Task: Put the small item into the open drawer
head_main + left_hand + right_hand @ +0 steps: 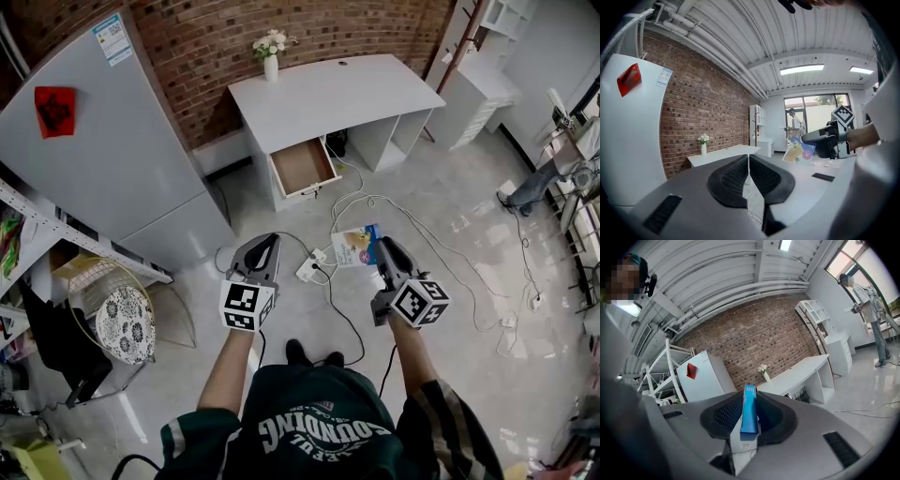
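Observation:
The small item is a flat blue and white box [355, 247]. My right gripper [383, 247] is shut on it, at waist height above the floor. In the right gripper view the box's blue edge [749, 414] stands upright between the pads. My left gripper [265, 247] is shut on nothing, level with the right one; its pads [733, 176] meet. From it I see the right gripper [824, 140] holding the box [800, 151]. The open drawer [303, 166] sticks out from the white desk [337, 89] straight ahead, and its wooden bottom looks bare.
A vase of flowers [271, 57] stands on the desk's far left corner. A grey fridge [108, 141] is at the left, with a shelf and a wire basket [111, 307] beside it. A power strip [312, 269] and cables lie on the floor between me and the drawer.

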